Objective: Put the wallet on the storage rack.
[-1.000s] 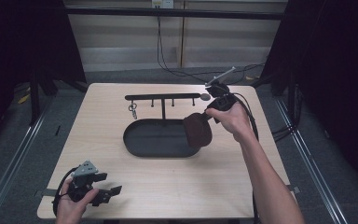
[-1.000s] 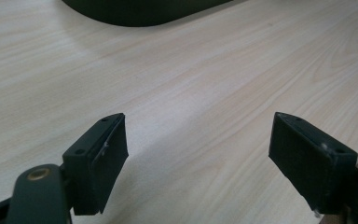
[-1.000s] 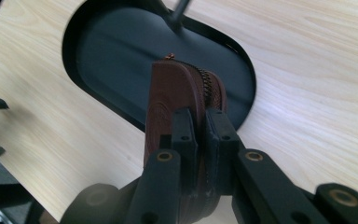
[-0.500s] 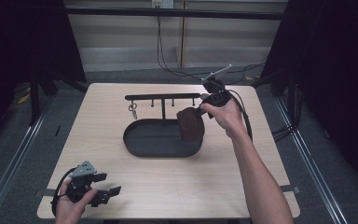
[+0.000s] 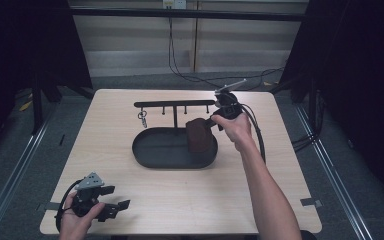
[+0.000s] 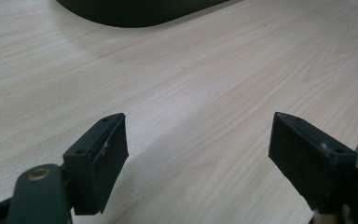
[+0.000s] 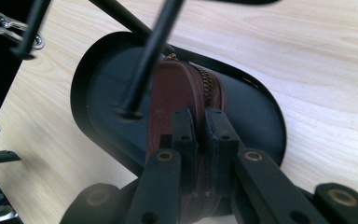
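My right gripper (image 5: 211, 121) (image 7: 200, 133) is shut on a dark brown zippered pouch (image 5: 200, 135) (image 7: 177, 95). It holds the pouch upright over the right end of the black oval tray (image 5: 152, 147) (image 7: 261, 116), low near the tray's floor; whether it touches I cannot tell. A black hanger stand (image 5: 172, 105) with a set of keys (image 5: 143, 118) on a peg rises from the tray's far side. Its post (image 7: 144, 70) stands just left of the pouch. My left gripper (image 5: 111, 207) (image 6: 200, 154) rests open at the table's near left corner, with nothing between its fingers.
The light wooden table (image 5: 280, 165) carries the tray at its middle. The tray's dark rim (image 6: 135, 11) lies ahead of the left gripper. Cables (image 5: 257, 135) trail from the right gripper over the table's right side. Dark curtains and floor rails surround the table.
The right gripper has moved left and down with the pouch, from beside the tray's right edge to over its right end. The left gripper has stayed put.
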`<state>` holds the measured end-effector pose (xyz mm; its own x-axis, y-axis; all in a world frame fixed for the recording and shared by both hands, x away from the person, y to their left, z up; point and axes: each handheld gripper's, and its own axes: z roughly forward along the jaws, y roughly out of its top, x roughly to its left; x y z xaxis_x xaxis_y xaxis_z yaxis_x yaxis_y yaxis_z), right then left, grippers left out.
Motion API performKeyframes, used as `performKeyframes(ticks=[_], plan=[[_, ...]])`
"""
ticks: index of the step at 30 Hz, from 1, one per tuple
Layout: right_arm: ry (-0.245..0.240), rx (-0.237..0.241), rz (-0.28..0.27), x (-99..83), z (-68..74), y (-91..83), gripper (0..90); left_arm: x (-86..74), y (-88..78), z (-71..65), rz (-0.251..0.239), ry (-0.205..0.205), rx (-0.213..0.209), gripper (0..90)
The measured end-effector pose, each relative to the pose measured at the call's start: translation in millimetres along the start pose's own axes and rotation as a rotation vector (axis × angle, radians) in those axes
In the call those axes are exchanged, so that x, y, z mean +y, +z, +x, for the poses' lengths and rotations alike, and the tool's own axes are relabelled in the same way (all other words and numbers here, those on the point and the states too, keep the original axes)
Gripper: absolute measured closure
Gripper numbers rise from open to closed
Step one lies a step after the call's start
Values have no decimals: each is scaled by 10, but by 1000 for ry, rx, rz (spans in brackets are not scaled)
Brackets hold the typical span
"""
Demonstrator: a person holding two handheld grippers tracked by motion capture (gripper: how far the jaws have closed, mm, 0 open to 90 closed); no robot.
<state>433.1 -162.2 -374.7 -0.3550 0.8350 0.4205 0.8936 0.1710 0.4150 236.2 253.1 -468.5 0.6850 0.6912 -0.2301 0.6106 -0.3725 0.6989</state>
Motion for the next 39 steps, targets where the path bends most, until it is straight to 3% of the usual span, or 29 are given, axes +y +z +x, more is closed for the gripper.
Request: performKeyframes(ticks=[3, 15, 19, 27, 39], plan=[[29, 15, 4, -25, -38, 92, 838, -1, -6, -1, -3, 0, -1, 197], [68, 25, -5, -175, -213, 341, 837, -1, -10, 3, 1, 4, 0, 197], [99, 58, -22, -239, -298, 422, 835, 0, -8, 0, -1, 3, -1, 197], [91, 24, -58, -268, -322, 514, 822, 1, -2, -16, 6, 13, -8, 201], [102, -43, -68, -307, -386, 519, 743, 6, -12, -34, -6, 27, -9, 201]])
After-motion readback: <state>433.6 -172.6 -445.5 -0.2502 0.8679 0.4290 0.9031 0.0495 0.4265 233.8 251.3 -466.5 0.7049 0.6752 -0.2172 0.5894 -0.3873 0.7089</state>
